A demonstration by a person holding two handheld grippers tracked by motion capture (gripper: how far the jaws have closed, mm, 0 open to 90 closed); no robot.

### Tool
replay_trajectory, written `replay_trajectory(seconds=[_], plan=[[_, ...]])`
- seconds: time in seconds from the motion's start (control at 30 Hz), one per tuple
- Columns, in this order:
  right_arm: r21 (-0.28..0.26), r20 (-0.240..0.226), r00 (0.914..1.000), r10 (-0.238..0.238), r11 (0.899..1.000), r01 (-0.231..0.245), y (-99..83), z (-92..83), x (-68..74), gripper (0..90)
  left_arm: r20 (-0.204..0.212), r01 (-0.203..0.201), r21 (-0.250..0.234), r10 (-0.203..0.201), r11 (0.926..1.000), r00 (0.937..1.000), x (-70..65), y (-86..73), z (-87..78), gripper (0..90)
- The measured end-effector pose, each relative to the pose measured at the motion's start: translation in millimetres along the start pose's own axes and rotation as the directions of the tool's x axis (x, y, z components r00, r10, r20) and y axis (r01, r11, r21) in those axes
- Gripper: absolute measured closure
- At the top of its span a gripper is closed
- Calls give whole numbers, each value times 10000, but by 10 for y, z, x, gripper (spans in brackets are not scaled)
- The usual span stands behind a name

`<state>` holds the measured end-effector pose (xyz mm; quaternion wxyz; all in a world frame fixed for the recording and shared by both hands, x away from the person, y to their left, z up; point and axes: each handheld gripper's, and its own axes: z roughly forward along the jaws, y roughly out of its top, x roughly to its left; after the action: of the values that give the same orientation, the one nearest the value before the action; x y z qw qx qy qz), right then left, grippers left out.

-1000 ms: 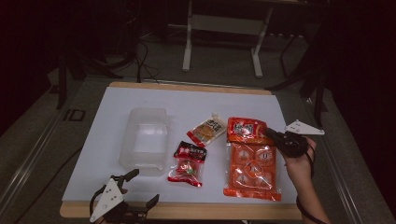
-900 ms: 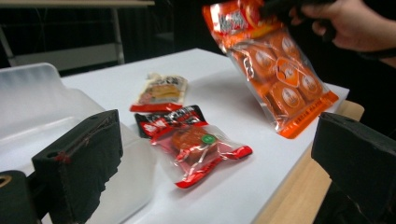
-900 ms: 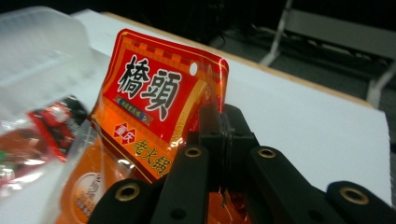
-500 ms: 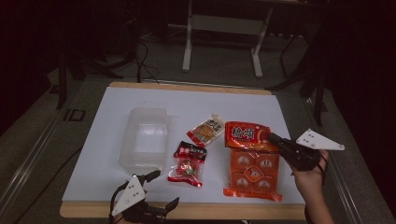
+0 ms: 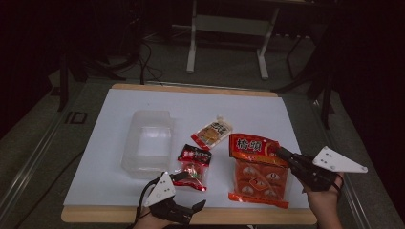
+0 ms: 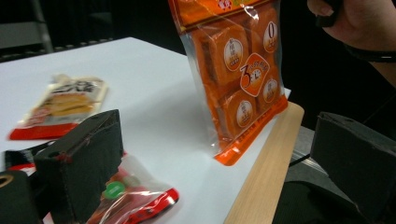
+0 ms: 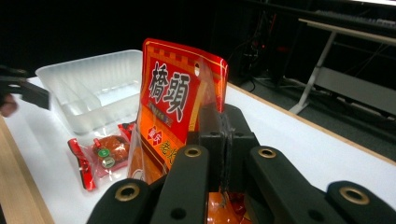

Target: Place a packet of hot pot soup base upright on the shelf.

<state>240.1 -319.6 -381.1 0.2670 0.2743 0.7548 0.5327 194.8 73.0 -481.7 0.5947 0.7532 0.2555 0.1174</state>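
Orange packet [image 5: 258,176] pinched in right tool [image 5: 282,153].

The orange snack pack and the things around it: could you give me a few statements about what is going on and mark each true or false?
1. The right gripper is shut on the orange snack pack. True.
2. The clear plastic tray holds two snack packets. False: it is empty.
3. The left gripper stands open. True.
4. The orange snack pack lies flat on the table. False: the left gripper view shows it lifted, hanging upright.
5. The small red packet lies between the tray and the orange pack. True.
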Motion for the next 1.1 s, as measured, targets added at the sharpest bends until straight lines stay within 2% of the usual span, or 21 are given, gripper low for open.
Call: replay_trajectory(seconds=[0.17,0.37,0.43,0.57,0.6,0.7,0.73,0.77,0.8,0.83,1.03,1.1], plan=[[-78,104,9998,-153,9999,154,-23,-75,69,889,262,157,8,-157,9999,9995,65,23,144,29],[-183,1,10000,-45,9998,45,-72,-169,95,889,494,-535,31,533,9986,9974,81,98,343,41],[-220,-20,10000,-1,9998,1,-87,-191,98,889,573,-606,65,601,9981,9965,89,120,408,48],[-255,-37,10000,19,9997,-20,-112,-232,103,888,931,-867,67,857,9962,9920,102,153,569,58],[-241,-2,10000,-5,9997,5,-122,-257,110,888,1150,-923,81,908,9957,9892,104,163,626,65],[-231,-37,10000,-2,9997,1,-127,-274,116,888,1230,-1101,143,1076,9938,9866,91,187,762,71],[-229,-38,10000,-11,9997,10,-126,-280,121,887,1115,-1166,119,1146,9931,9871,93,193,790,101],[-223,-26,10000,-40,9997,40,-125,-285,124,887,1227,-1059,63,1044,9944,9869,113,204,836,140],[-216,-24,10000,-74,9997,73,-125,-290,131,888,1378,-894,36,881,9960,9865,132,213,874,146],[-219,-38,10000,-74,9997,73,-126,-293,135,887,1361,-899,118,874,9959,9868,144,227,910,146],[-244,-60,10000,-69,9997,67,-133,-309,137,886,1890,-1199,101,1159,9927,9751,155,293,1104,146],[-259,-63,10000,-55,9997,53,-136,-313,139,886,1531,-1334,-34,1324,9911,9793,161,292,1158,143]])
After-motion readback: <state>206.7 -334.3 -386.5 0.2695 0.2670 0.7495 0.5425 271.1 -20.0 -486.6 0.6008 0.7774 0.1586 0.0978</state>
